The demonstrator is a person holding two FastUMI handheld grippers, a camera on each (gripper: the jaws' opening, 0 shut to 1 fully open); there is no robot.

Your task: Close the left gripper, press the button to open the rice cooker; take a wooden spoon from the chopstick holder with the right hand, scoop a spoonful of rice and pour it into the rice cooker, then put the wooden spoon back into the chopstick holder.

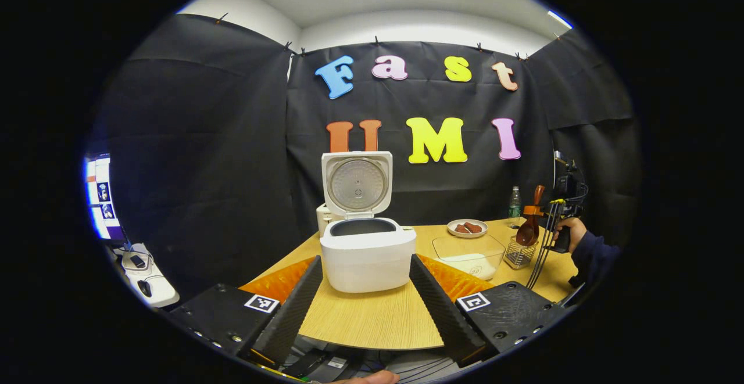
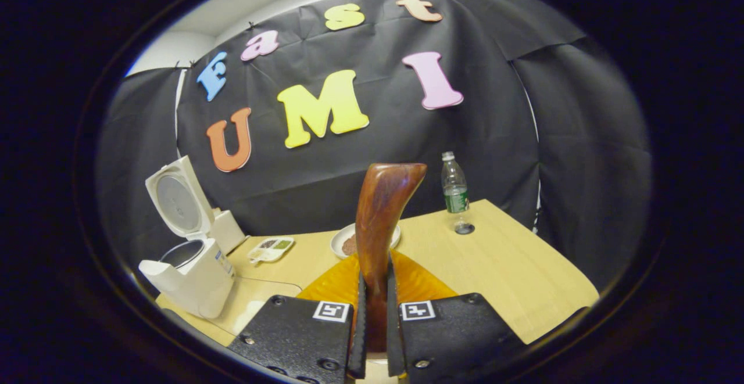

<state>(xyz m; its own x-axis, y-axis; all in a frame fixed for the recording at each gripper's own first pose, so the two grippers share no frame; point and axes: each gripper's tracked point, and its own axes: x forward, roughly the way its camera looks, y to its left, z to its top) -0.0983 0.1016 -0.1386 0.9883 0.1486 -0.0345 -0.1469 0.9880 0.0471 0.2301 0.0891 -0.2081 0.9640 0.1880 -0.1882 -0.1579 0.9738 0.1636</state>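
Observation:
The white rice cooker [image 1: 367, 256] stands on the wooden table [image 1: 372, 320] with its lid [image 1: 356, 183] swung upright, showing the dark inner pot. My left gripper [image 1: 365, 261] is open, held back from the cooker, which shows between its fingers. At the right, my right gripper [image 1: 536, 212] is shut on the wooden spoon [image 1: 529, 230], whose bowl hangs down at the rim of the wire chopstick holder [image 1: 519, 253]. In the right gripper view the spoon's handle [image 2: 383, 215] rises between the shut fingers of my right gripper [image 2: 375, 282]. The open cooker [image 2: 192, 273] sits far left.
A clear glass bowl of rice [image 1: 469, 254] sits between cooker and holder. Behind it are a plate of brown food [image 1: 467, 228] and a water bottle [image 1: 514, 201]. The right gripper view adds the bottle [image 2: 454, 189], its cap [image 2: 464, 228] and a small tray [image 2: 272, 247].

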